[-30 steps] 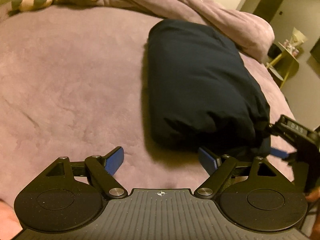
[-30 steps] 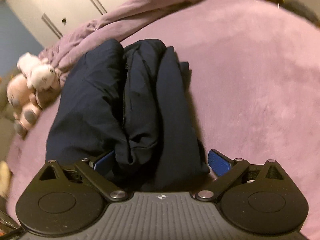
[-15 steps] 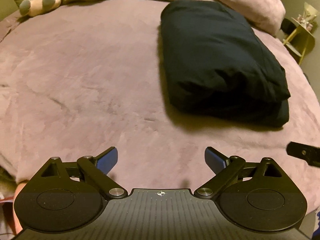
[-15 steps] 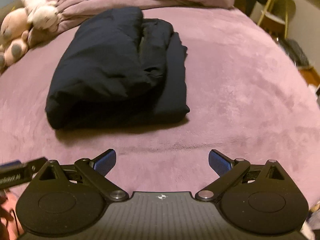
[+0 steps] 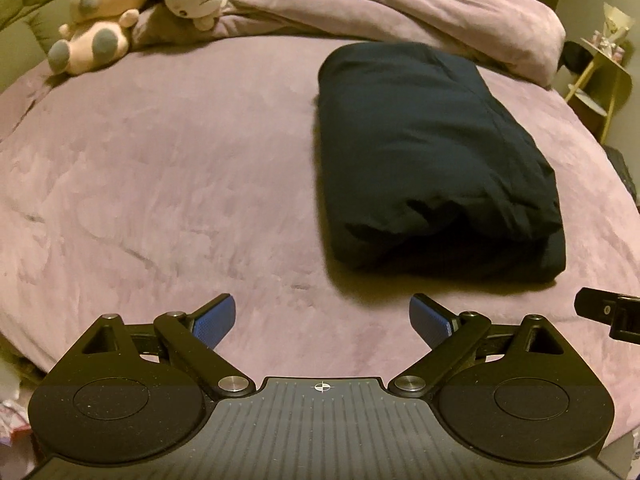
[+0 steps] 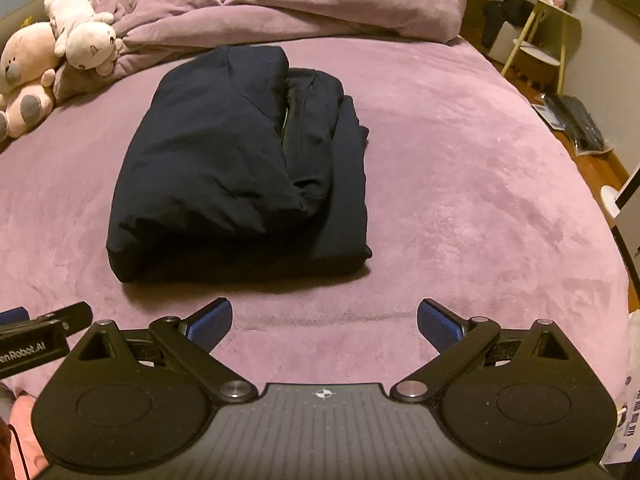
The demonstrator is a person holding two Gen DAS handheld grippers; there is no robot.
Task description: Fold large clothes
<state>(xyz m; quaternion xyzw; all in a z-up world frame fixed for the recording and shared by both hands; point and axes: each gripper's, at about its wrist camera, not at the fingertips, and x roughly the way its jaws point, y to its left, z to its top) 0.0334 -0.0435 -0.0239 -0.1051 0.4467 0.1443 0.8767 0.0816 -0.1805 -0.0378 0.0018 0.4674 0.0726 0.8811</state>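
Bed [image 5: 160, 184] under purple plush cover fills both views. Rumpled purple duvet [image 6: 288, 8] heaped along far edge. Dark navy garment [image 6: 240, 168] lies folded into thick rectangle mid-bed, layered edges facing cameras, zipper line visible on top. Two plush toys [image 5: 132, 8] at far left corner beside duvet. Left hand-held gripper [image 5: 323, 318] spread wide, holding nothing, short of garment. Right hand-held gripper [image 6: 325, 320] likewise wide, holding nothing, apart from garment.
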